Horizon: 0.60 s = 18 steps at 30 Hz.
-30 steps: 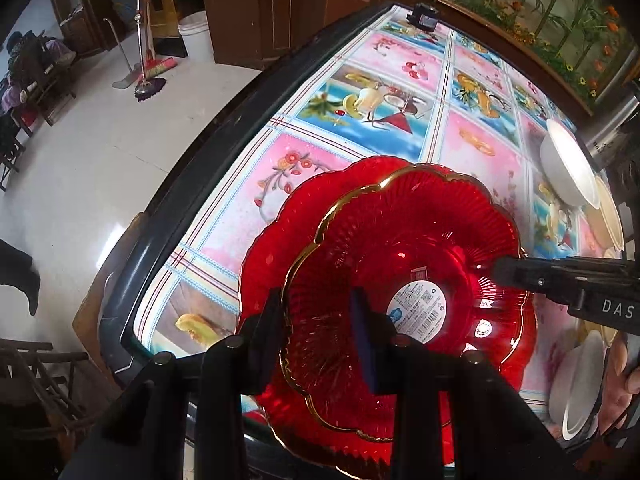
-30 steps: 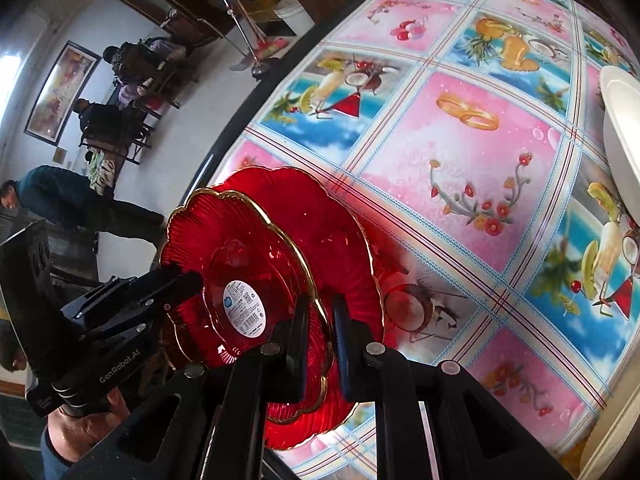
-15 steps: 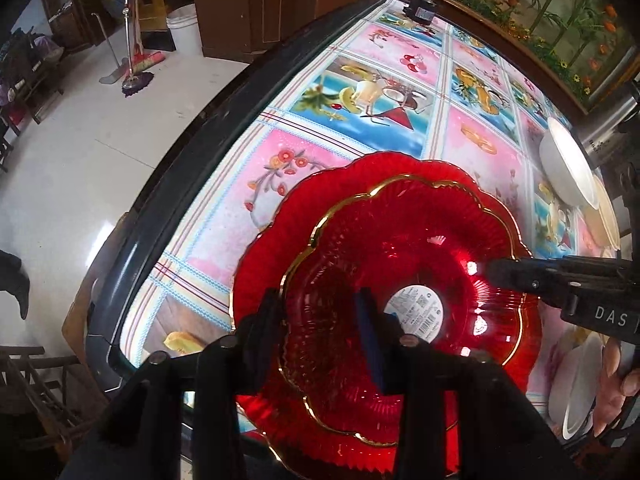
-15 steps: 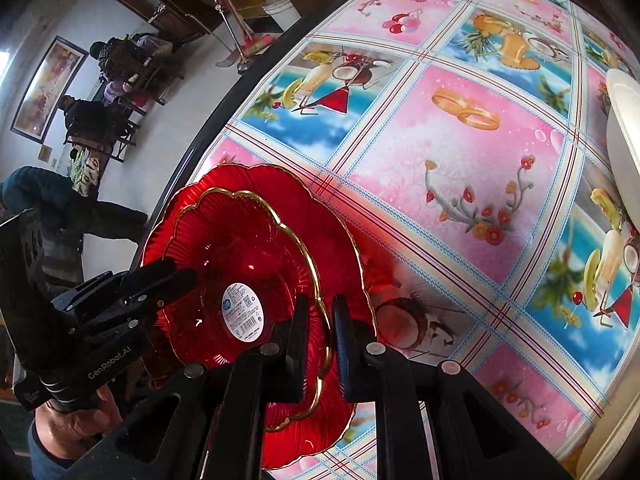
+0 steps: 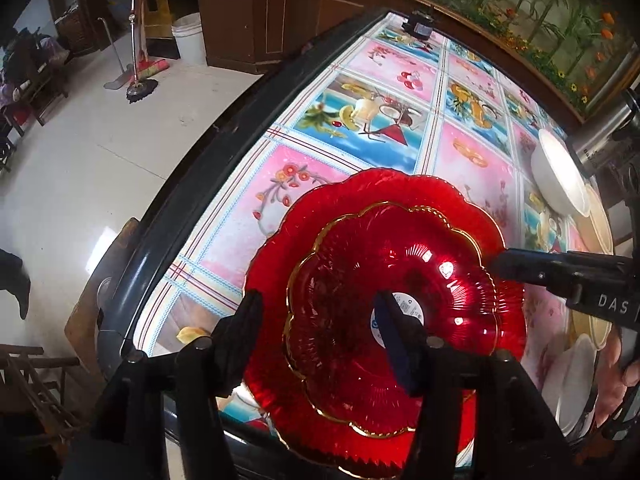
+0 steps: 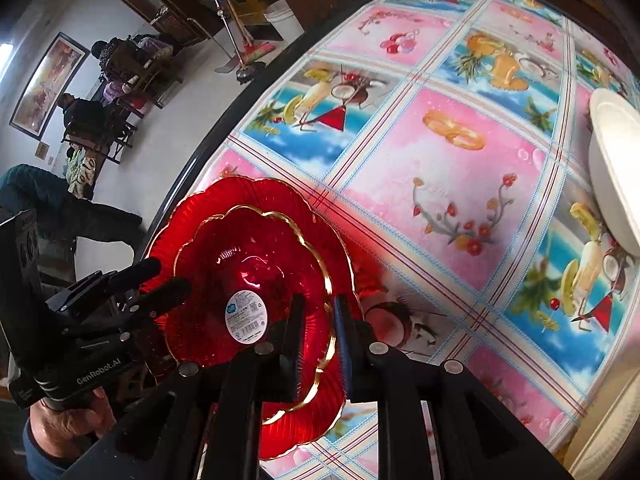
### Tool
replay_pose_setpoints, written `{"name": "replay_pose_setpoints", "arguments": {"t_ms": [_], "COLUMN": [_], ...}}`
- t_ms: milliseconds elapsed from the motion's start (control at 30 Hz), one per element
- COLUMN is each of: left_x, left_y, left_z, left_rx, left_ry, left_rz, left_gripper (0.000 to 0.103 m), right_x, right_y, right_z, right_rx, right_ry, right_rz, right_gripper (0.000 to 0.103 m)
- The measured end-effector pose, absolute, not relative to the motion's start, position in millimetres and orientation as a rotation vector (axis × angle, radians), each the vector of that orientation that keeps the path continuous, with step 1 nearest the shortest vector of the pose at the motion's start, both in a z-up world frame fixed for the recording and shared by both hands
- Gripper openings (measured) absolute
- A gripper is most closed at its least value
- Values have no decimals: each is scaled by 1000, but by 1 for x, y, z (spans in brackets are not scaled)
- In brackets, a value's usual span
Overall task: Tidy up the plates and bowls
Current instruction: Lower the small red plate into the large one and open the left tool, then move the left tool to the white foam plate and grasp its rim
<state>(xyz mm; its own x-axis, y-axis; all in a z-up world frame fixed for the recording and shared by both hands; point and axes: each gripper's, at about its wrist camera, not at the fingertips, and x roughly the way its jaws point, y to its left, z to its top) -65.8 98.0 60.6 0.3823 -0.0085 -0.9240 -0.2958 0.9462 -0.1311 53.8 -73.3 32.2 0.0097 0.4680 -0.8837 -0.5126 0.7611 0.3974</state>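
A small red glass bowl with a gold rim sits nested in a larger red glass plate near the table's corner. My left gripper is open, its jaws wide apart astride the bowl's near rim. My right gripper is shut on the bowl's gold rim at the opposite side. A white bowl stands further along the table.
The table has a pink and blue fruit-print cloth and a dark rim. White and cream dishes lie at the right edge of the left wrist view. A small dark object sits at the far end. People sit beyond the floor.
The red bowl has settled lower and centred in the larger plate. My left gripper's jaws have opened wide off the rim. My right gripper stays closed on the rim.
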Motion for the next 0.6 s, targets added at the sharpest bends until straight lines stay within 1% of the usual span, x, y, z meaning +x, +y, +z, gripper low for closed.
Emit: {"name": "replay_pose_setpoints", "arguments": {"t_ms": [300, 433, 500, 600], "left_x": [-84, -89, -88, -86], "left_y": [78, 51, 35, 4], "left_z": [86, 98, 102, 105], "left_rx": [-274, -244, -223, -192], "left_ry": [1115, 1091, 1085, 1089], "left_rz": [185, 136, 100, 22], "left_gripper": [59, 60, 62, 63], "right_x": [39, 22, 13, -4], "right_y": [-118, -159, -183, -222], "right_z": [64, 75, 76, 75], "right_rx": [56, 118, 137, 163], "right_ry": [1291, 1249, 1234, 1218], "right_rz": [814, 814, 795, 757], "right_gripper": [17, 17, 17, 17]}}
